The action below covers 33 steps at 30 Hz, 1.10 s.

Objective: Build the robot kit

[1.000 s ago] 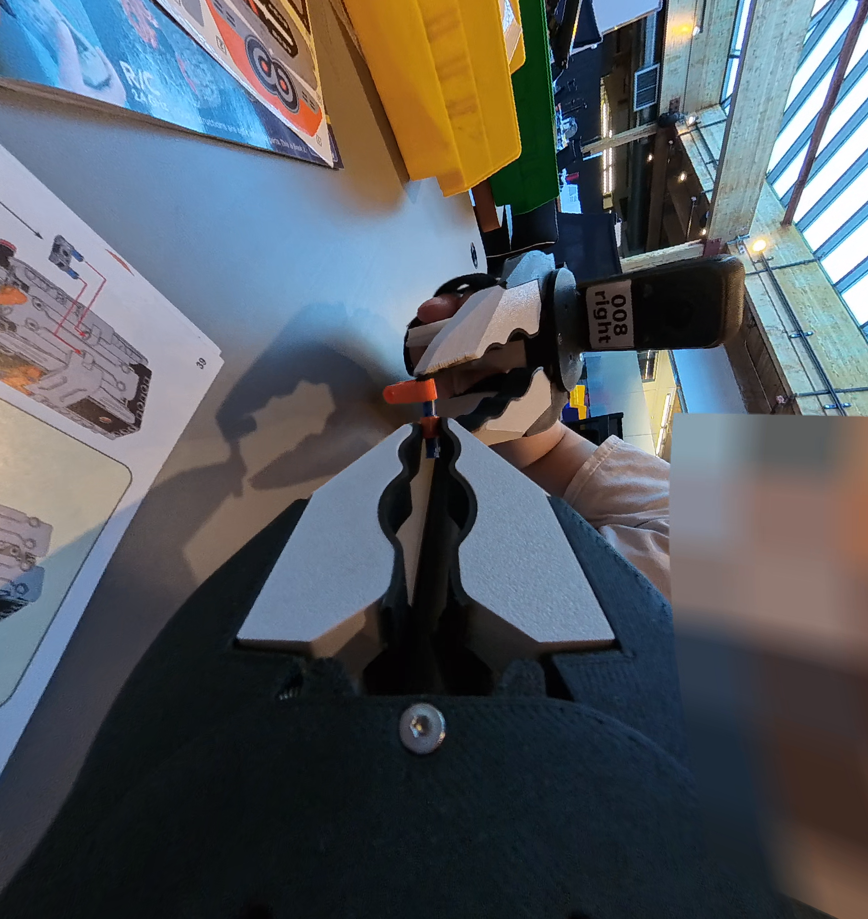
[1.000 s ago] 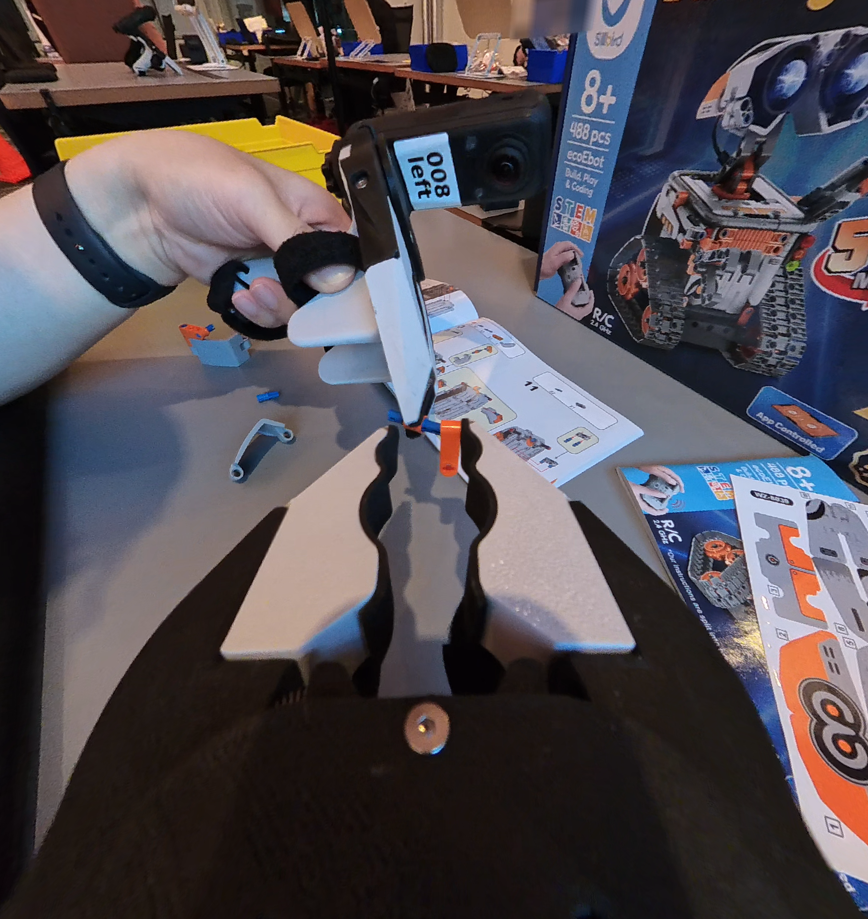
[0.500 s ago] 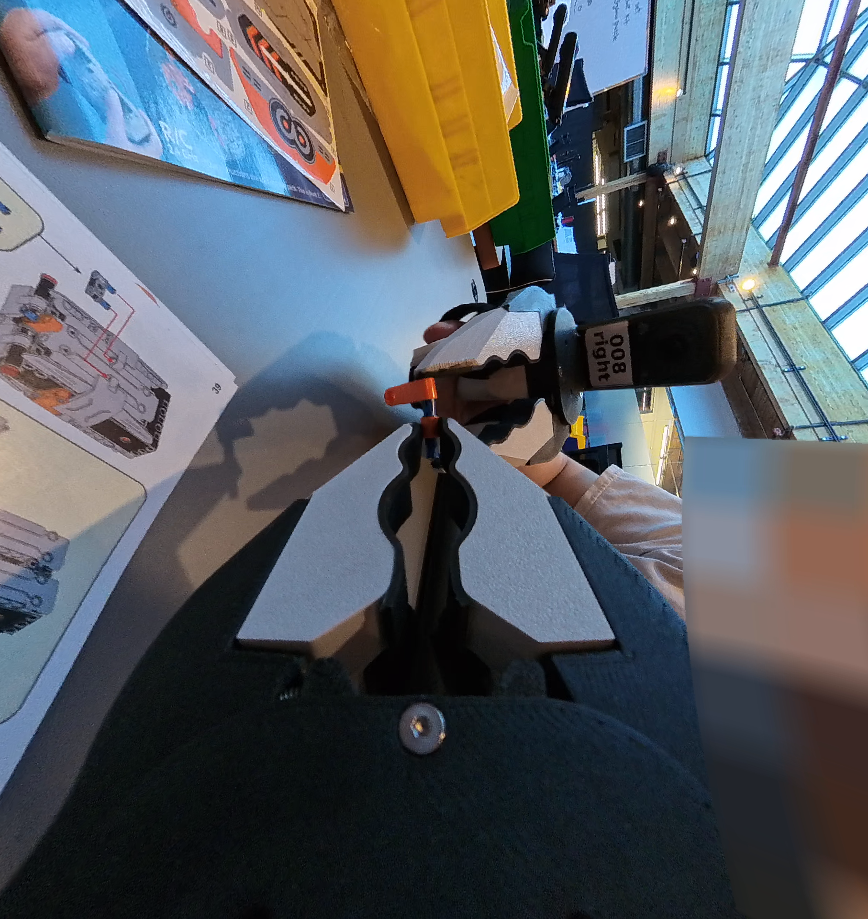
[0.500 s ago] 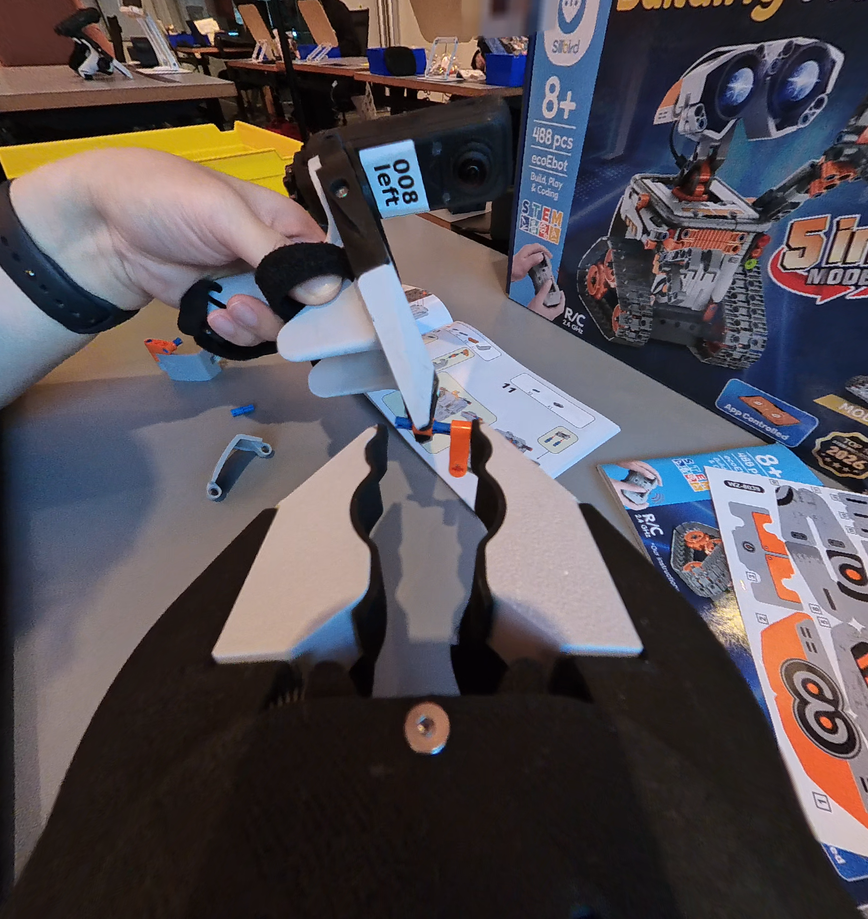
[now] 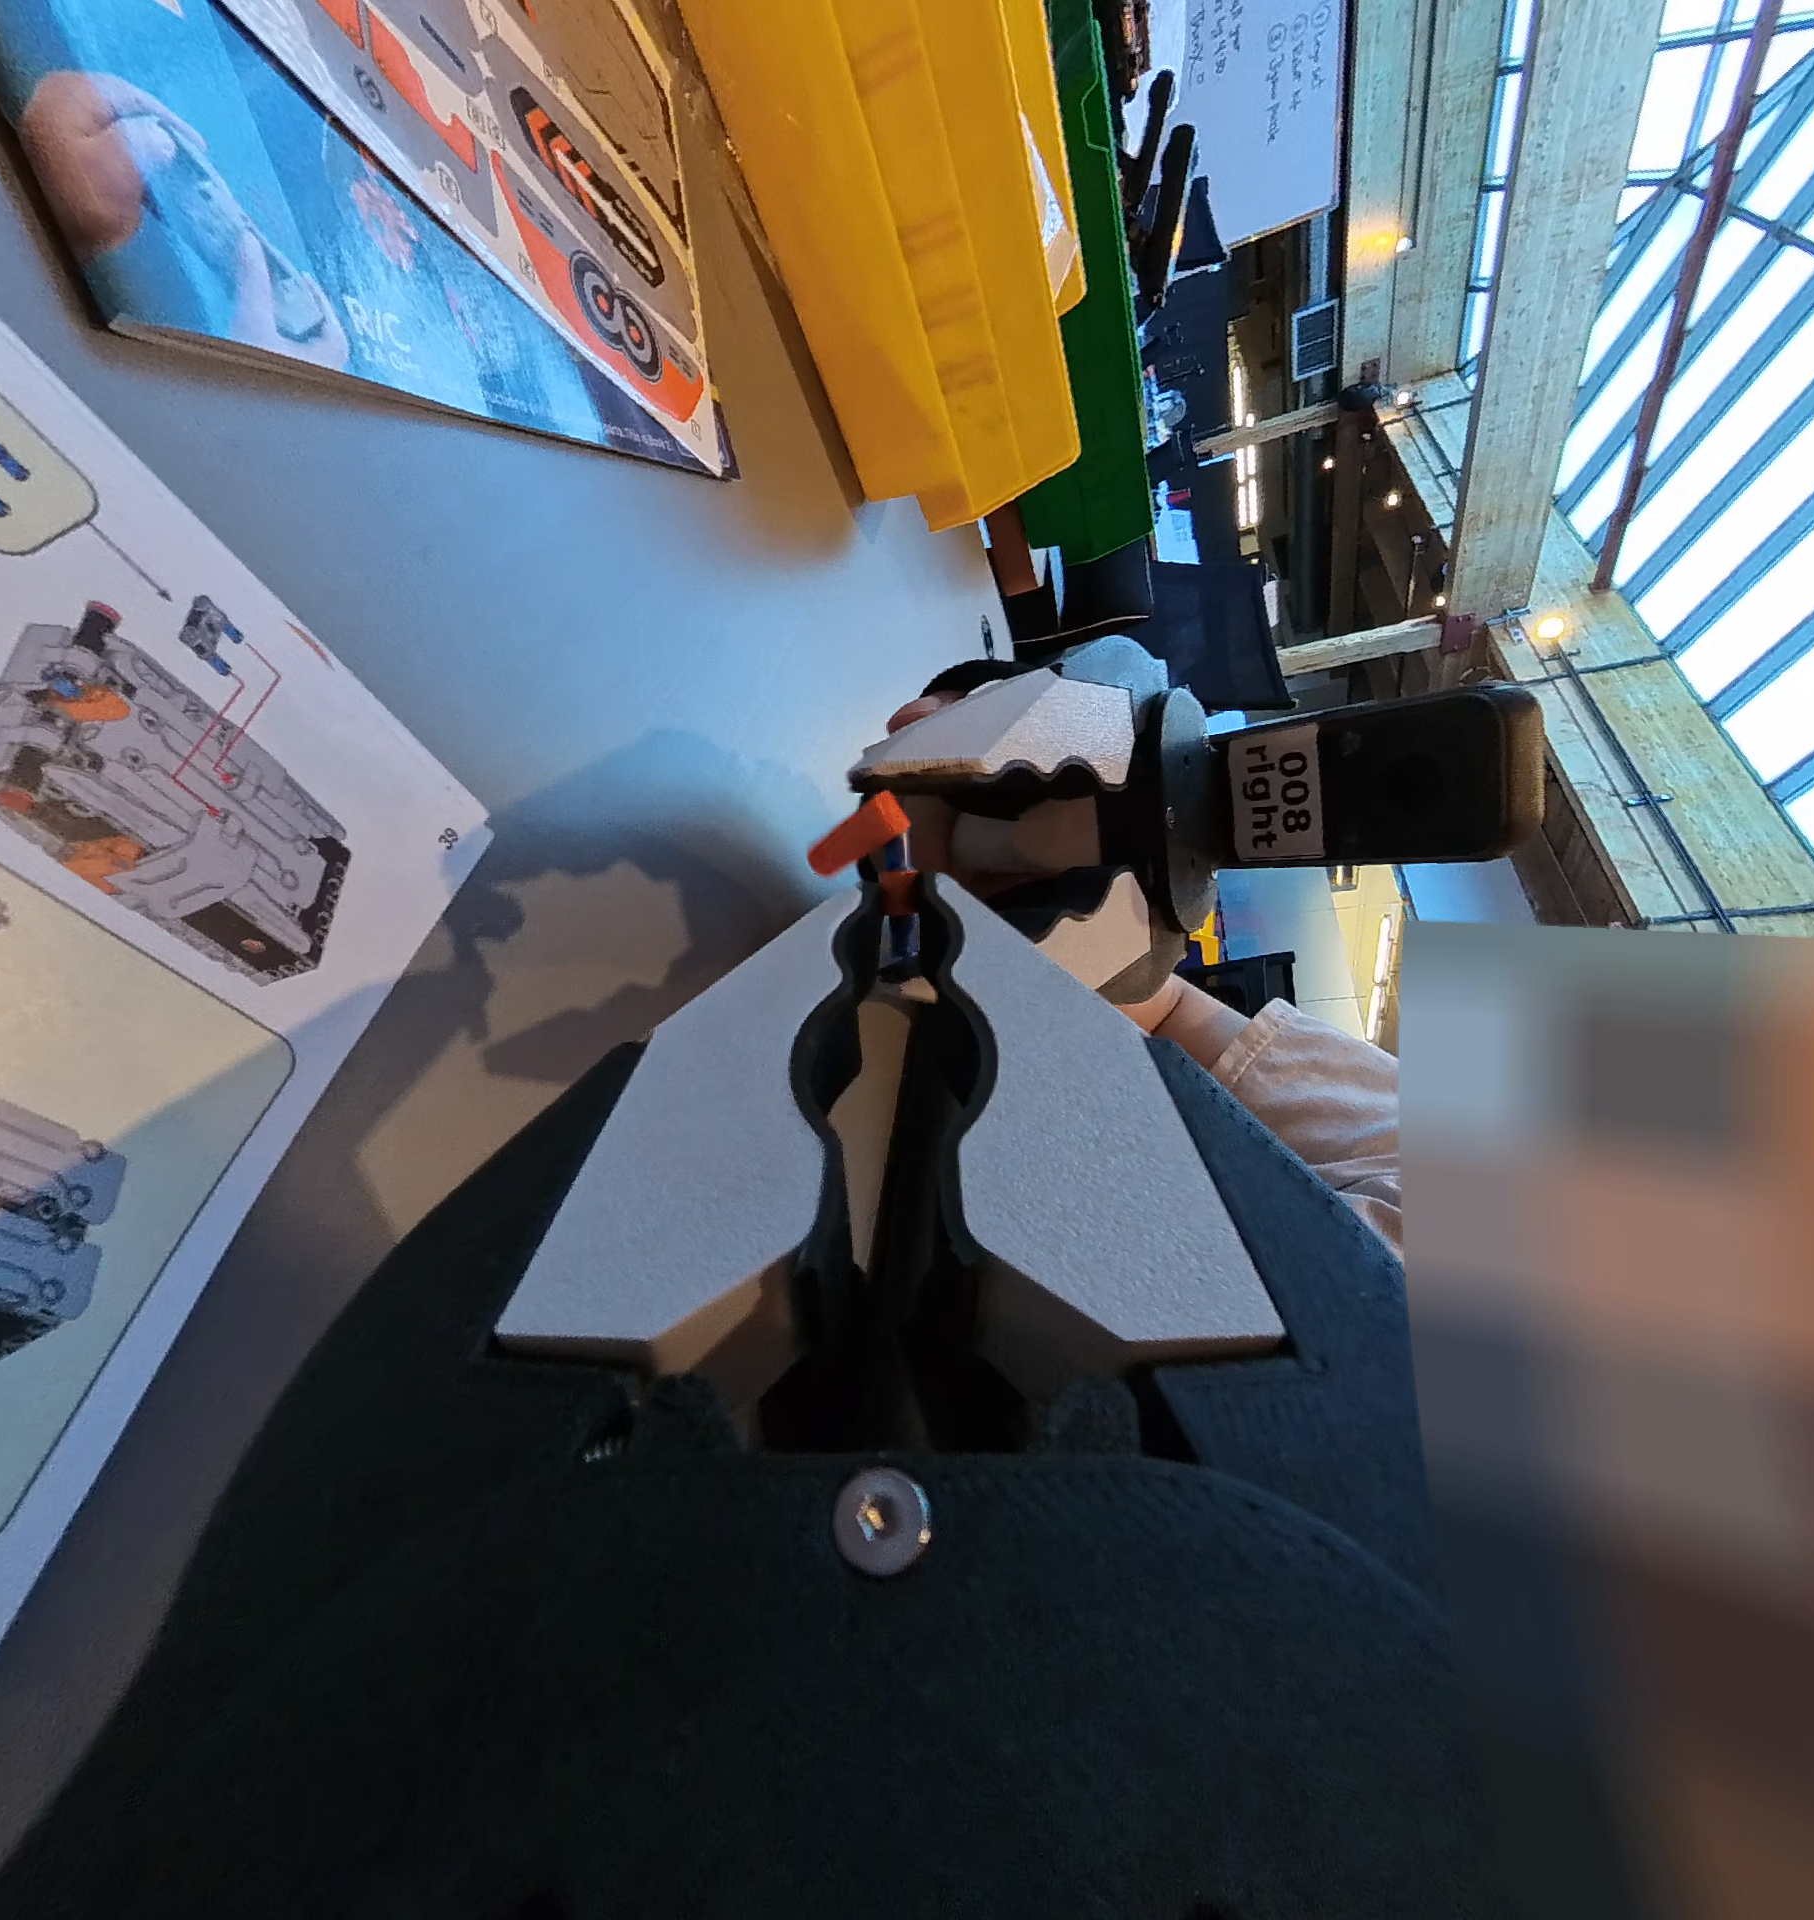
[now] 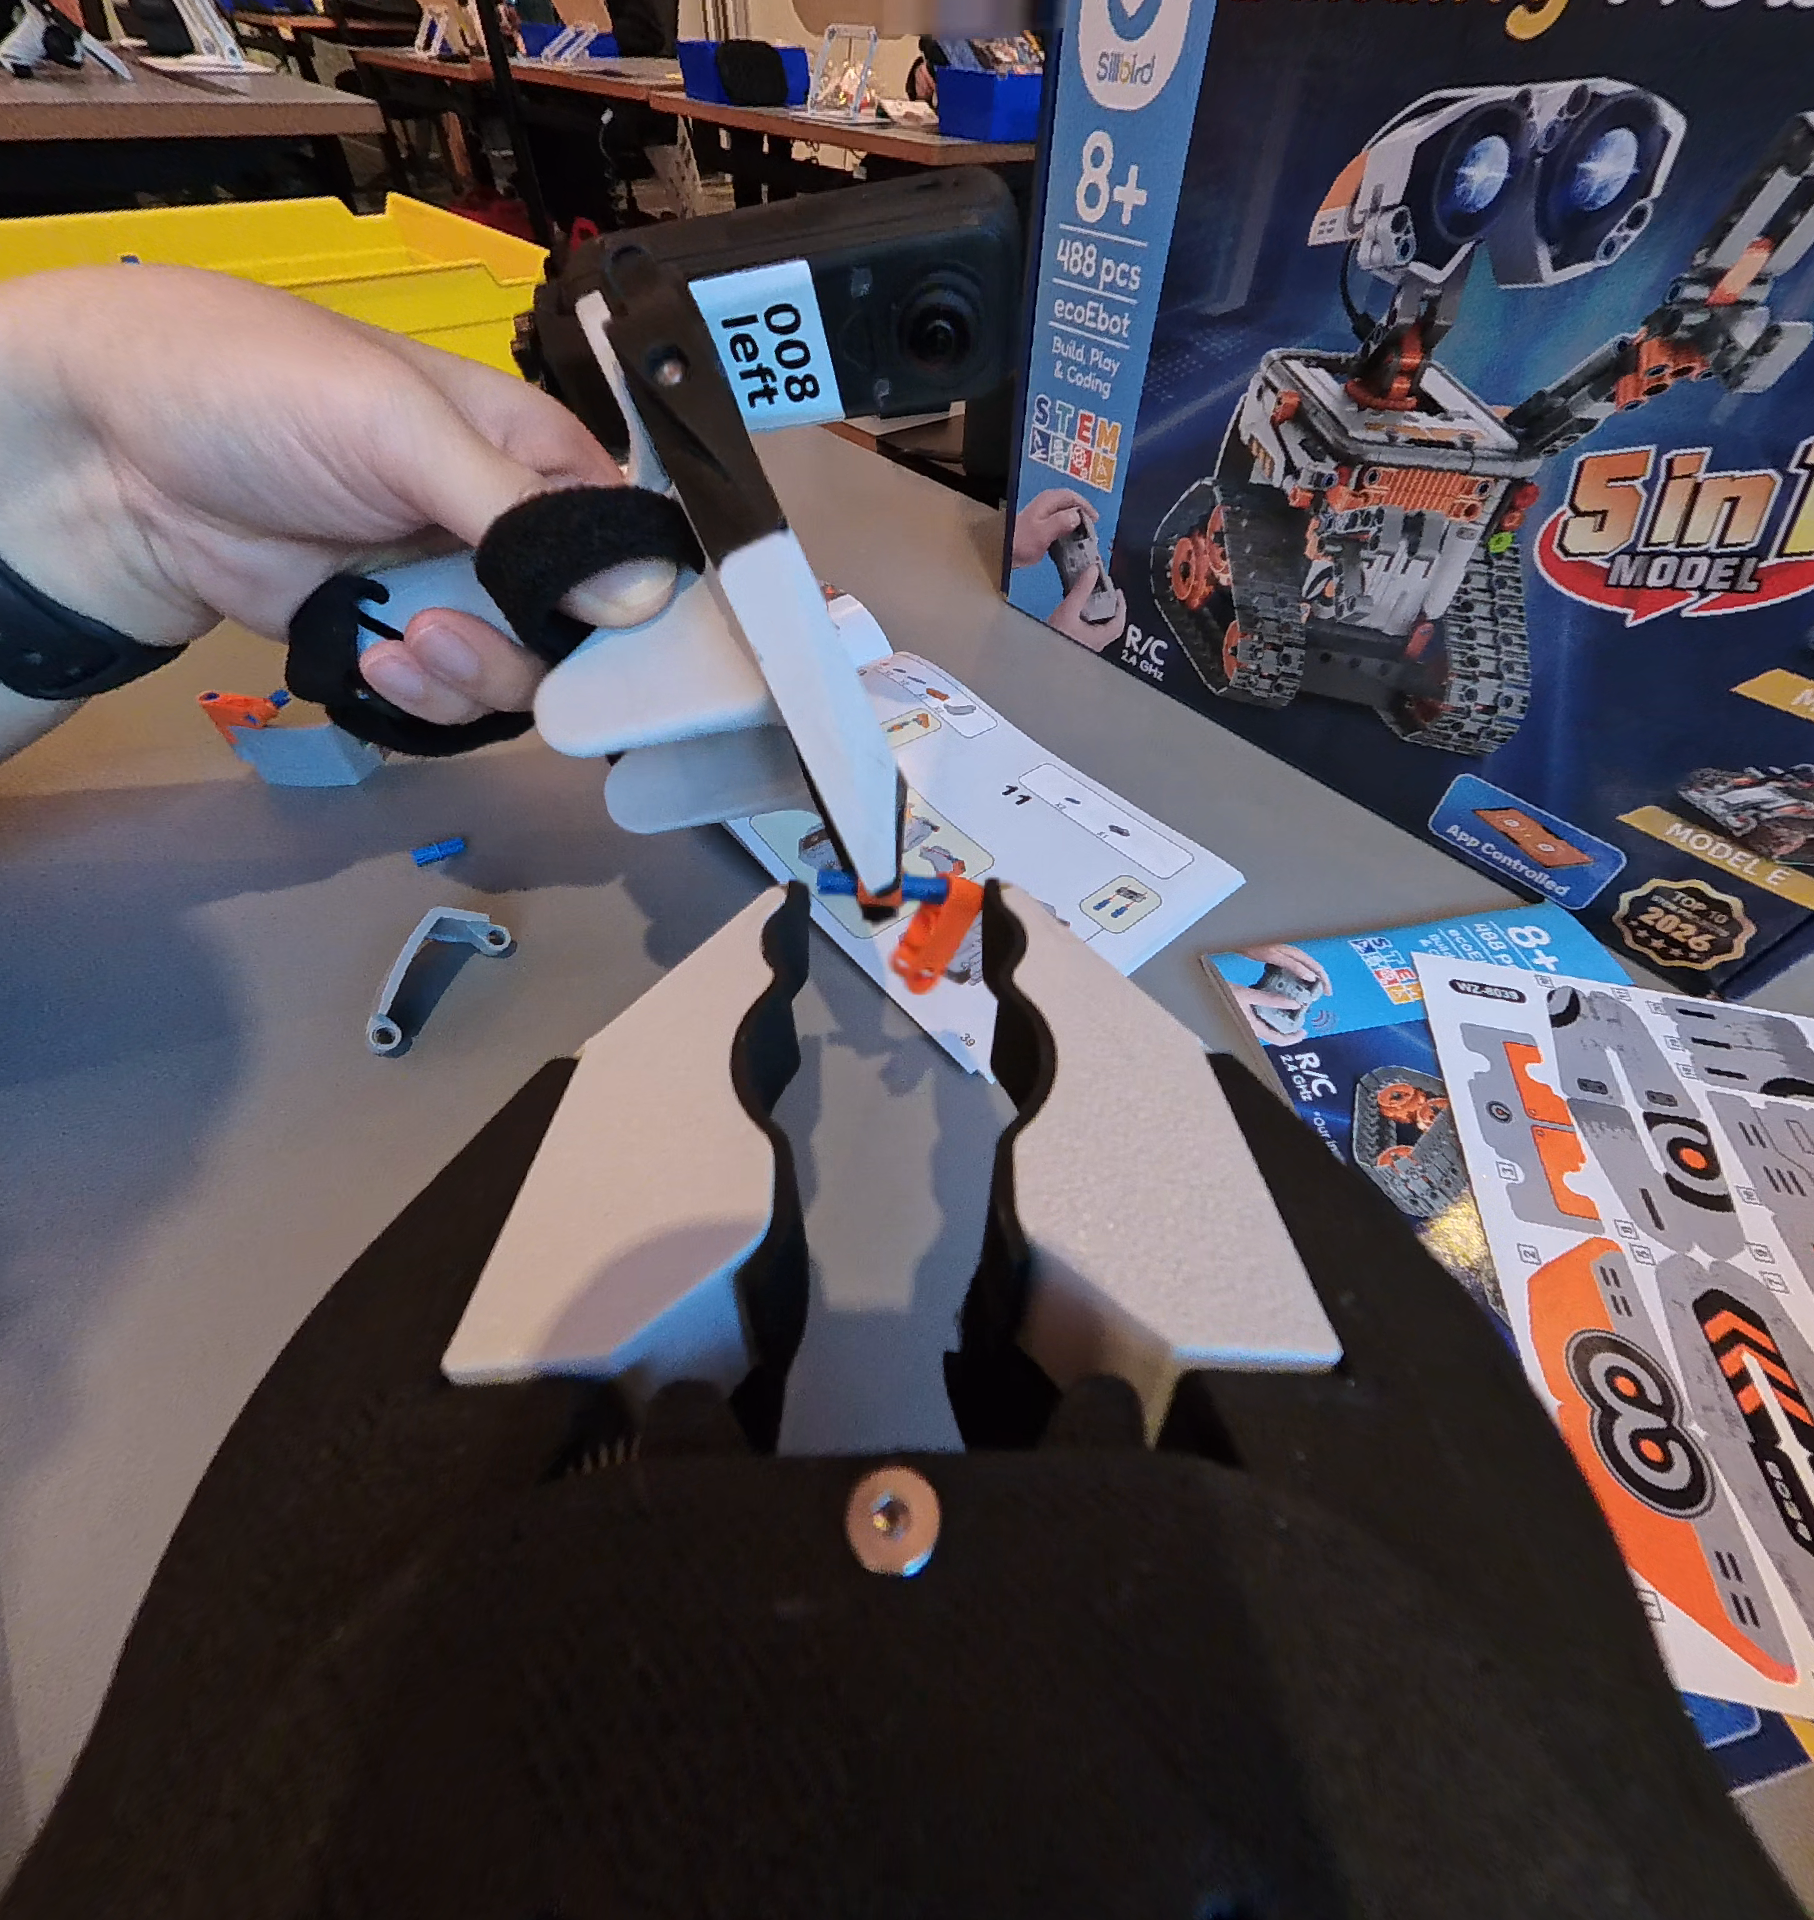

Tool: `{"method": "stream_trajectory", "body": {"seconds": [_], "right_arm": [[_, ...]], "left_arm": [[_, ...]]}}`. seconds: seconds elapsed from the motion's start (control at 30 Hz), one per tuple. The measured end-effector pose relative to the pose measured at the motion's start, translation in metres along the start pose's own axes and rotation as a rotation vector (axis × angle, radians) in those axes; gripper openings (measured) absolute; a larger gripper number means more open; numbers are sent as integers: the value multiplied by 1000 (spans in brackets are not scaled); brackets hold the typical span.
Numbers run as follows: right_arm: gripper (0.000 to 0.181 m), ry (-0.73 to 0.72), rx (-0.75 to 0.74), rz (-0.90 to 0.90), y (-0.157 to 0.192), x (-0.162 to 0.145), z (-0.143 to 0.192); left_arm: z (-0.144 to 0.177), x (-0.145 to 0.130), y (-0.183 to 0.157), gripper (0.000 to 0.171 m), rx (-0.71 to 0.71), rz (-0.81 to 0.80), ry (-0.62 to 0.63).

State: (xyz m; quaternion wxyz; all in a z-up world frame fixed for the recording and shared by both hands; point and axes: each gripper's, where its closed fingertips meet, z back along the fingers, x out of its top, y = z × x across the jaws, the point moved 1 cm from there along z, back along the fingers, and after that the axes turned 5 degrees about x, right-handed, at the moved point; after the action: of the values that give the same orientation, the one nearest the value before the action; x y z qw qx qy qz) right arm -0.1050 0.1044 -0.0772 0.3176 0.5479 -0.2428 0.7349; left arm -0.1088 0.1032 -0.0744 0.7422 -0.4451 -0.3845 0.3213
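left gripper (image 5: 895,894): fingers clamped on blue pin (image 6: 887,886) carrying orange connector (image 6: 932,935) | right gripper (image 6: 887,914): fingers apart, flanking that connector | grey curved part (image 6: 430,977), loose pin (image 6: 437,851): unused on surface (image 6: 155,1039)

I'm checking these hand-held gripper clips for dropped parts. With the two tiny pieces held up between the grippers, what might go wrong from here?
1. The left hand-held gripper pinches the blue pin only at its very tips; the pin may twist or slip out.
2. The right hand-held gripper stands open, and the orange piece touches just one finger; it may drop to the table.
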Motion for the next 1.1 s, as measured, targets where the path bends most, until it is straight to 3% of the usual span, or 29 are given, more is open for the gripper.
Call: {"method": "stream_trajectory", "body": {"seconds": [0.5, 0.63, 0.83, 1.0, 1.1], "right_arm": [[16, 36, 32, -35, 1, -9, -2], [19, 103, -43, -4, -24, -23, 8], [22, 223, 16, -147, -46, -53, 8], [20, 334, 81, 60, -47, -54, -7], [19, 352, 60, -150, -47, -49, -20]], "left_arm": [[2, 0, 2, 5, 14, -1, 0], [9, -1, 6, 5, 33, -3, 12], [23, -1, 15, 5, 93, -13, 15], [28, -2, 20, 5, 143, -28, 25], [30, -2, 23, 5, 174, -33, 25]]}}
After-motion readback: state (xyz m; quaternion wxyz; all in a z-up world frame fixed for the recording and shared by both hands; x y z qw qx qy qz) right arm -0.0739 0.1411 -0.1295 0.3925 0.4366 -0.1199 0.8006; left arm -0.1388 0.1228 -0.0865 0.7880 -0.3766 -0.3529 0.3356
